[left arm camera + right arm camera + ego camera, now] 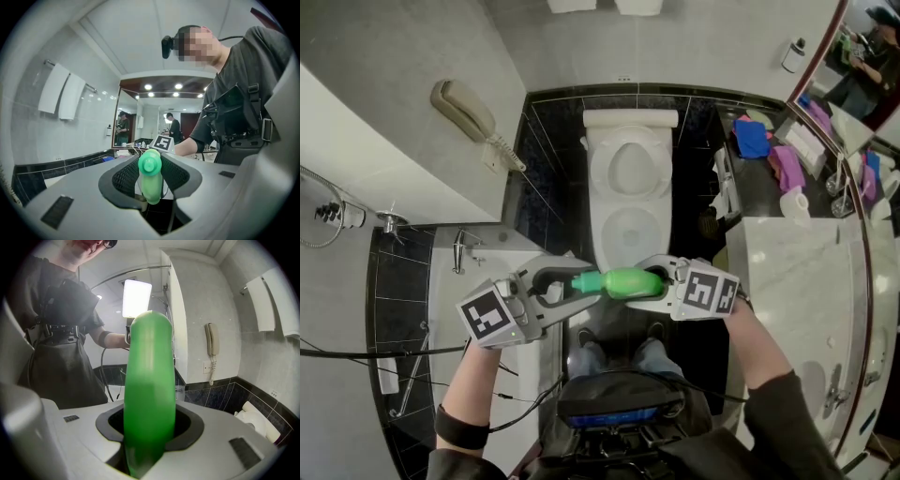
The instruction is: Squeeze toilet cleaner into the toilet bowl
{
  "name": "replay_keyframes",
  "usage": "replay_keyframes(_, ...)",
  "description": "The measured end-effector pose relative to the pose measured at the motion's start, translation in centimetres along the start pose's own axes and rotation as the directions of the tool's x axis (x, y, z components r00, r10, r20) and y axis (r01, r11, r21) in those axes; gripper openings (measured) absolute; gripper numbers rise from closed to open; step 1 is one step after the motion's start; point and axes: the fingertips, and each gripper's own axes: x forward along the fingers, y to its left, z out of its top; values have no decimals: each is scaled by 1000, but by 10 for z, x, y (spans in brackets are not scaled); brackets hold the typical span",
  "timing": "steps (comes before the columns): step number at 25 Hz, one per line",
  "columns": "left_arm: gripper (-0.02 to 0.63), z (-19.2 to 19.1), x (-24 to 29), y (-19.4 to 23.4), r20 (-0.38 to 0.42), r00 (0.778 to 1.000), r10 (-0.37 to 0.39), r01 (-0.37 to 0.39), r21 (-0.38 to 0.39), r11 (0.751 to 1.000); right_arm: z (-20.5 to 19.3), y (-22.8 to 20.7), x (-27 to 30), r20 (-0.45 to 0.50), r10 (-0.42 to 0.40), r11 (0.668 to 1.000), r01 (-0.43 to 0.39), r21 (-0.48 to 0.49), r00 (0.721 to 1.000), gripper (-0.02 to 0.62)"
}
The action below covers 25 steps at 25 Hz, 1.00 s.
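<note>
A green toilet cleaner bottle (626, 282) lies level between both grippers, just in front of the white toilet (628, 234), whose lid is up and whose bowl is open. My left gripper (584, 281) is shut on the bottle's cap end; in the left gripper view the green cap (150, 164) sits between the black pads of that gripper (151, 182). My right gripper (654, 281) is shut on the bottle's body, which fills the middle of the right gripper view as a thick green column (149, 394) between that gripper's jaws (150, 430).
A wall phone (464, 111) hangs at the left. A marble counter (787, 262) runs along the right, with a paper roll (794, 202), a blue cloth (753, 138) and a pink cloth (787, 167). A tub edge with taps (487, 267) lies at the left.
</note>
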Motion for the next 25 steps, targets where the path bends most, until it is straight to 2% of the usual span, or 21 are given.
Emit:
replay_keyframes(11, 152, 5, 9, 0, -24, 1000, -9, 10, 27, 1000, 2, -3, 8, 1, -12, 1000, 12, -11, 1000, 181)
replay_keyframes(20, 152, -5, 15, -2, -154, 988, -8, 26, 118, 993, -10, -1, 12, -48, -15, 1000, 15, 2, 999, 178)
replay_keyframes(25, 152, -2, 20, -6, -150, 988, -36, 50, 89, 995, -10, 5, 11, -44, 5, 1000, -4, 6, 999, 178)
